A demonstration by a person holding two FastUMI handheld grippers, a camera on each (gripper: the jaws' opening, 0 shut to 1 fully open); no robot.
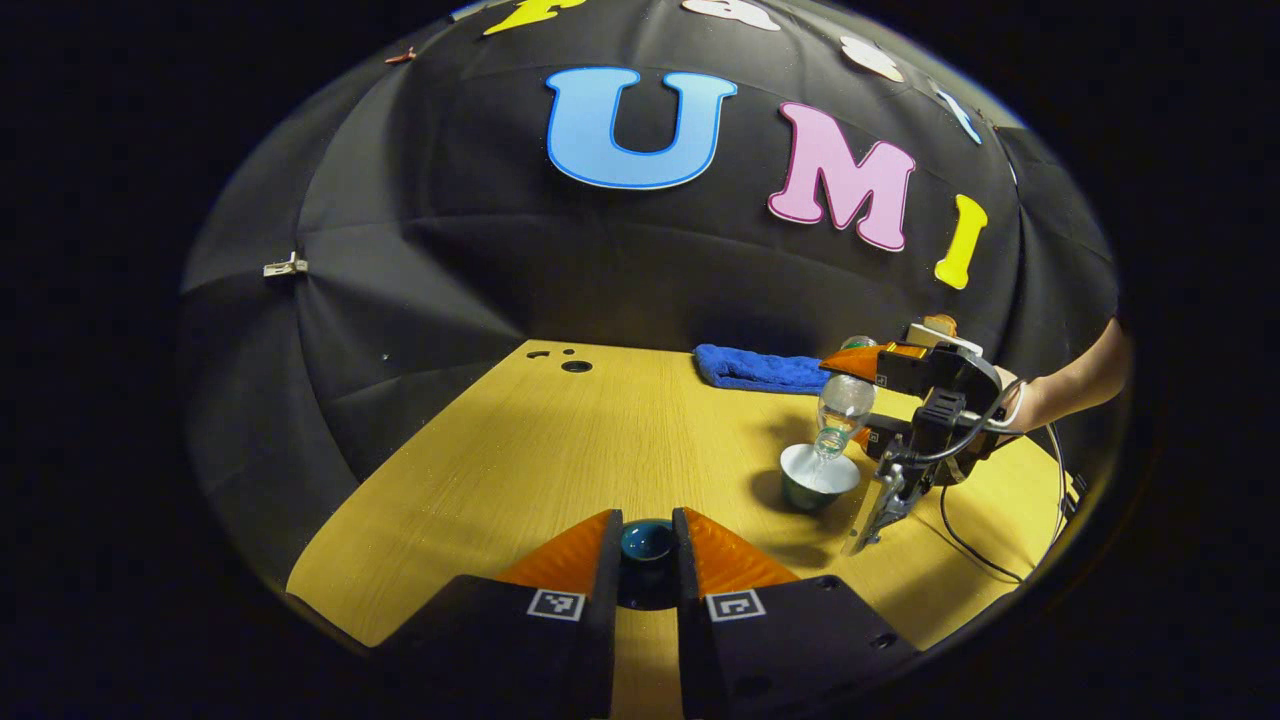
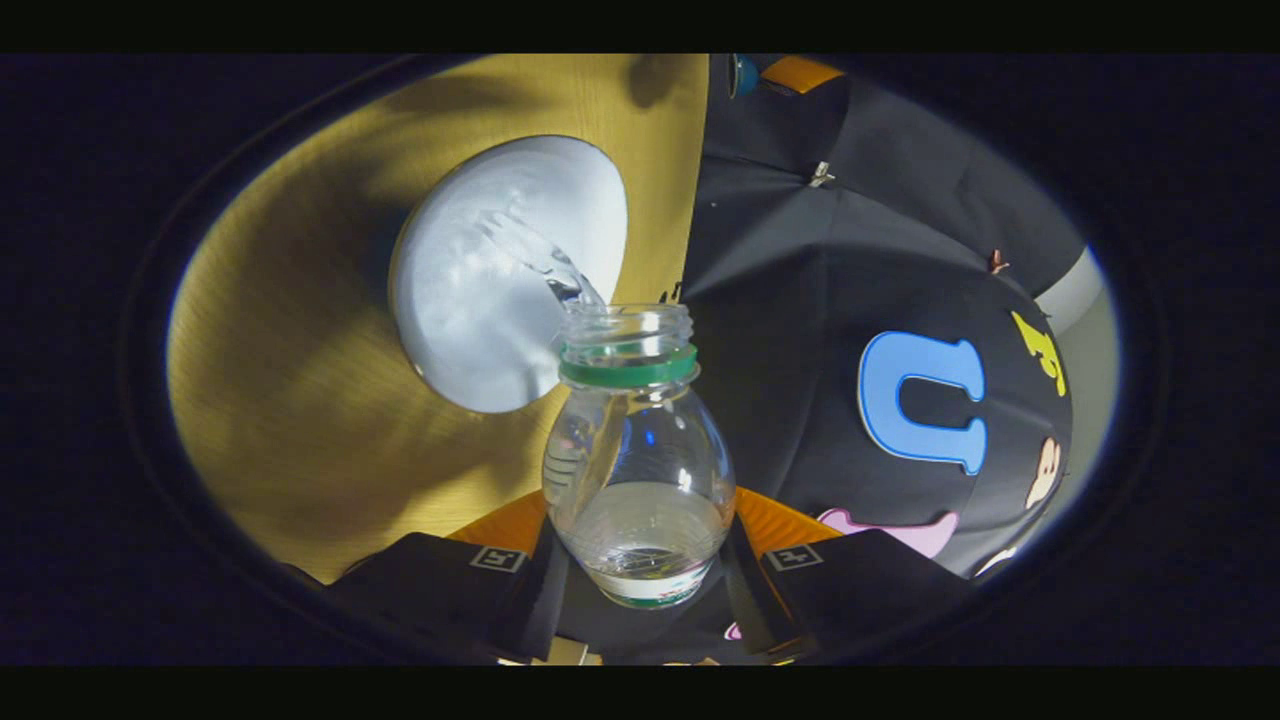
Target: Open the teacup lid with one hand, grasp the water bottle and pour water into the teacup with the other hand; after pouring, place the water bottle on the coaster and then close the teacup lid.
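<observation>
Plastic bottle (image 2: pixel 638 470), light and slick, sits pinched at its body in your right tool (image 2: pixel 640 570), centre frame, pouring into the fragile teacup (image 2: pixel 505 270) upper left. Your left tool (image 1: pixel 647 545) pinches the small lid (image 1: pixel 647 540), bottom centre; keep it steady.

A folded blue towel (image 1: pixel 758 369) lies at the far edge of the wooden table (image 1: pixel 520 460). A black cable (image 1: pixel 975 555) trails across the table's right side.

Clear water bottle (image 2: pixel 637 470) tipped, pouring into open white-lined teacup (image 1: pixel 818 477); teal lid (image 1: pixel 646 541) off
</observation>
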